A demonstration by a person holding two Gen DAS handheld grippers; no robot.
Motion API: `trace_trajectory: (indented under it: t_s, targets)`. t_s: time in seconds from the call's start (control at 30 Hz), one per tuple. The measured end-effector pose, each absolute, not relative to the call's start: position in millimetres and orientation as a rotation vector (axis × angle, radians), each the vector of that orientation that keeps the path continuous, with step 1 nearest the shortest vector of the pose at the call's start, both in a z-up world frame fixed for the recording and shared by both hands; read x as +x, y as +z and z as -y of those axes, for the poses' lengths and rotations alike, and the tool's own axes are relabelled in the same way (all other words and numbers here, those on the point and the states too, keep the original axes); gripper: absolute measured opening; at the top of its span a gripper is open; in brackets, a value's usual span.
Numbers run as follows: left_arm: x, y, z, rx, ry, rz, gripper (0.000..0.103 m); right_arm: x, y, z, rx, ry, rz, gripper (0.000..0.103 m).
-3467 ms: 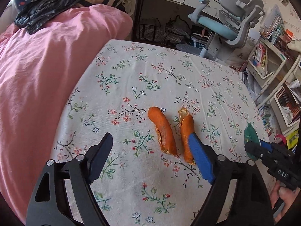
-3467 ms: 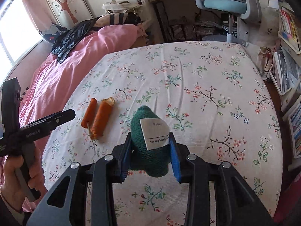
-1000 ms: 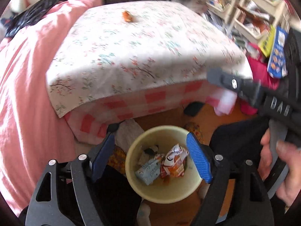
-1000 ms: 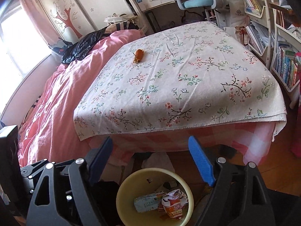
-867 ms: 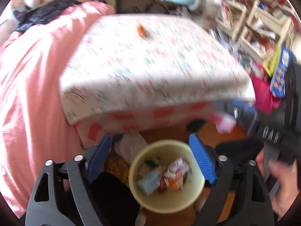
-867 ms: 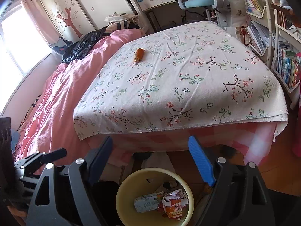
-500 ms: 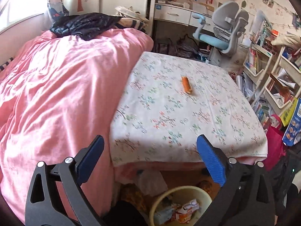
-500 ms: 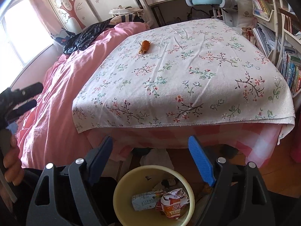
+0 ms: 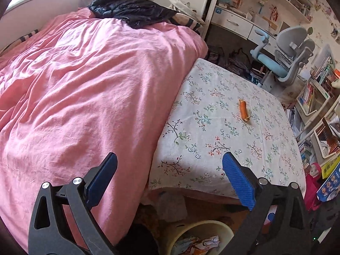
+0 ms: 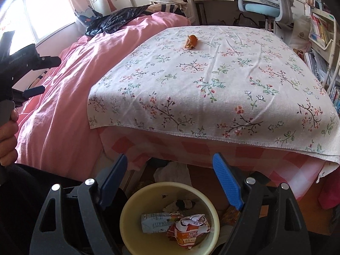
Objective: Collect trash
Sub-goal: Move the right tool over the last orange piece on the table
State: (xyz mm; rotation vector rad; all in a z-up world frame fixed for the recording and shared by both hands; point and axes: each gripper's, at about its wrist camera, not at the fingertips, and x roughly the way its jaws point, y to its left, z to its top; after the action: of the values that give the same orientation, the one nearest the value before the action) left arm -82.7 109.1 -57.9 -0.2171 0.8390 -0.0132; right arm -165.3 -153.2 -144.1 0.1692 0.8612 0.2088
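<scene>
One orange peel-like scrap [image 9: 244, 111] lies on the floral cloth [image 9: 212, 131] toward its far side; the right wrist view shows the same orange scrap [image 10: 191, 41]. A yellow bin [image 10: 129, 206] stands on the floor below the cloth's near edge, with a small carton [image 10: 157, 222] and a crumpled orange wrapper [image 10: 189, 229] inside. My right gripper [image 10: 170, 163] hangs open and empty above the bin. My left gripper [image 9: 169, 163] is open wide and empty, raised toward the bed; the bin [image 9: 225, 230] shows just below it.
A pink duvet [image 9: 85, 89] covers the bed on the left, with a black jacket [image 9: 131, 8] at its far end. A desk chair [image 9: 286, 59] and bookshelves [image 9: 318, 97] stand on the right. Crumpled paper [image 10: 172, 172] lies on the floor behind the bin.
The left gripper rose from over the bin and swung up toward the bed, its jaws spreading wider. The right gripper no longer holds the green knitted item. One orange scrap is left on the cloth.
</scene>
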Motion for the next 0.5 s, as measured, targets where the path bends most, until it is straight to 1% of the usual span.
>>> trace_trajectory:
  t_s: [0.3, 0.5]
  targets:
    - [-86, -59, -110, -0.235, 0.006, -0.841, 0.096, -165, -140, 153, 0.171, 0.212, -0.85, 0.081]
    - [-86, -59, -114, -0.252, 0.011, -0.835, 0.095, -152, -118, 159, 0.189, 0.211, -0.804, 0.081]
